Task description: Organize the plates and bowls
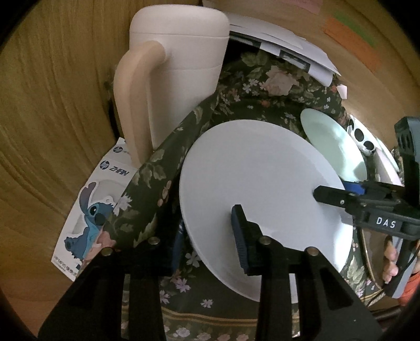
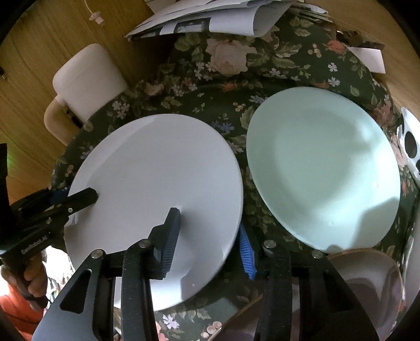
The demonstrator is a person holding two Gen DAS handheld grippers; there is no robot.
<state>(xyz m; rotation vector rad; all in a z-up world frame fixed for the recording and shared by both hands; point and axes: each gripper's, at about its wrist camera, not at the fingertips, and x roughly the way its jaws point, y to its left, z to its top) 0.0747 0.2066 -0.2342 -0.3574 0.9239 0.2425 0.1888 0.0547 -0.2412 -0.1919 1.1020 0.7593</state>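
Both jaws straddle the rim of the same white plate (image 1: 262,199), one finger over its face, one under the edge; I can't tell whether either has bitten yet.

Left wrist view: your left gripper (image 1: 210,246) sits on the plate's near edge, upper pad lying on the face, lower finger tucked below beside the floral tablecloth (image 1: 236,78). Your right gripper (image 1: 330,195) comes in from the far side, tip on the rim. Plate looks tilted, near edge raised off the cloth, my read only. A pale green plate (image 1: 333,147) lies just beyond it, a spotted dish (image 1: 363,141) past that.

Right wrist view: the right gripper (image 2: 210,241) spans the white plate's right edge, with the green plate just beside it and not touching. A brown-rimmed bowl (image 2: 367,283) sits low right.

Advice: close both sides evenly before lifting, keep the plate level, glazed rims slip. Probably stack it onto the green one; clear its rim first.

Surface: cluttered. Cream jug (image 1: 173,78), papers (image 2: 210,21), a cartoon box (image 1: 97,204), wood-panel wall (image 1: 52,105) close behind.
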